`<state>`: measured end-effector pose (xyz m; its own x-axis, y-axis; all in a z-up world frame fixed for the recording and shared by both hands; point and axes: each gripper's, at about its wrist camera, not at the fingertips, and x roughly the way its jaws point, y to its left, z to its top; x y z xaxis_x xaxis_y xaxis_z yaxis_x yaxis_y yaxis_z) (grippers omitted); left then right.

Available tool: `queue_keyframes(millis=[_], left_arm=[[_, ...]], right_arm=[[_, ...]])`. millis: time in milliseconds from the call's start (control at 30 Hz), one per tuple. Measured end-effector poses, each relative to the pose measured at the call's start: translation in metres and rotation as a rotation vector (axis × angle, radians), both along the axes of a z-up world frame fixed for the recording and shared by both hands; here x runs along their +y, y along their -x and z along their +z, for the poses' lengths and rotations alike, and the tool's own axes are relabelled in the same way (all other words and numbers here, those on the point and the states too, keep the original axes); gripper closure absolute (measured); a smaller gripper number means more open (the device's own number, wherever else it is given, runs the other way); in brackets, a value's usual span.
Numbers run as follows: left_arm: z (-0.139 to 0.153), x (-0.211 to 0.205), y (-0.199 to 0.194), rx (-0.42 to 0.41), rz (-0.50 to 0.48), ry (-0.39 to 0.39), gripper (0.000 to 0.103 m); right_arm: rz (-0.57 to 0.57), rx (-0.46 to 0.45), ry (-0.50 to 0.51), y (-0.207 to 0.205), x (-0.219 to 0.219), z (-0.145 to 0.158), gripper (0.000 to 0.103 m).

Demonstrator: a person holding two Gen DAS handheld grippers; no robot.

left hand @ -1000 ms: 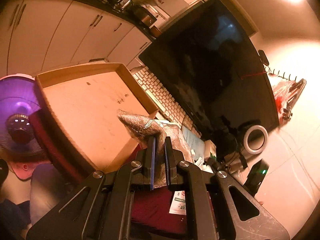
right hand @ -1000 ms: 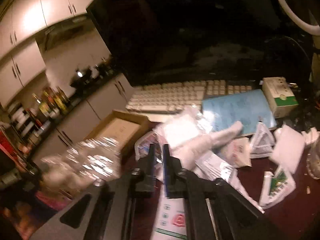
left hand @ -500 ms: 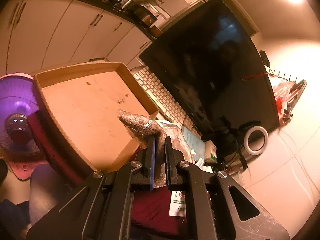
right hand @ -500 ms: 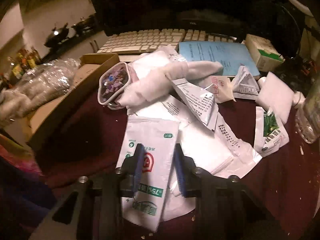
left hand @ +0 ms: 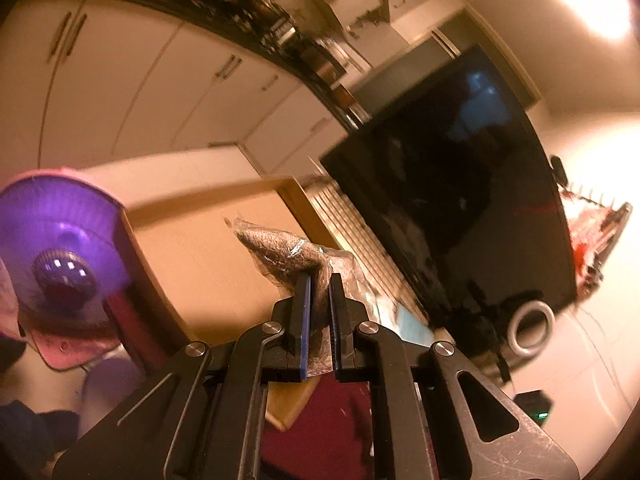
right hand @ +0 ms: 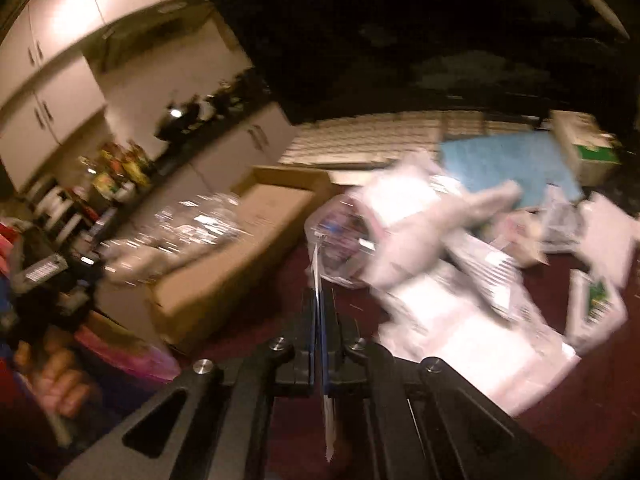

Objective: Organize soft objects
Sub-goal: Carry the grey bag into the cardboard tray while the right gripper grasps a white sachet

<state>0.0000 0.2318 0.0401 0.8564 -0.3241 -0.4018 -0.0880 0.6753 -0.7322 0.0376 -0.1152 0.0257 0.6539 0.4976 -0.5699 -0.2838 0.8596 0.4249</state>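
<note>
My left gripper (left hand: 319, 280) is shut on a clear plastic bag holding a brown-grey fuzzy item (left hand: 280, 246), held above the open cardboard box (left hand: 208, 248). The same bag shows blurred in the right wrist view (right hand: 192, 224) over the box (right hand: 240, 248). My right gripper (right hand: 319, 296) is shut on a thin white flat packet (right hand: 318, 268) seen edge-on and lifted off the table. A heap of white packets and soft pouches (right hand: 440, 248) lies on the dark red table to its right.
A white keyboard (right hand: 360, 140) and black monitor (left hand: 452, 200) stand behind the heap. A blue booklet (right hand: 508, 160) and small green-white carton (right hand: 588, 148) lie at back right. A purple fan (left hand: 56, 248) stands left of the box. A ring light (left hand: 530, 328) sits by the monitor.
My right gripper closed on a white packet and lifted it up from the table. My left gripper kept its bag and swung a little over the box.
</note>
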Motion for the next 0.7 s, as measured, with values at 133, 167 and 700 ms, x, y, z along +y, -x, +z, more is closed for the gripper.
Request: queue_keyframes(millis=[133,167,700], left_arm=[[-0.005,0.008,-0.021,0.018,0.064,-0.047,0.096],[-0.007,0.007,-0.028,0.03,0.075,-0.059,0.096],[-0.042,-0.011,-0.06,0.205,0.157,-0.169,0.096]], right_arm=[[0.048,-0.022,-0.03,-0.031,0.039,0.018,0.103],[0.054,-0.03,-0.038,-0.036,0.046,0.022,0.103],[-0.072,0.16,-0.065,-0.139,0.105,-0.027,0.103]])
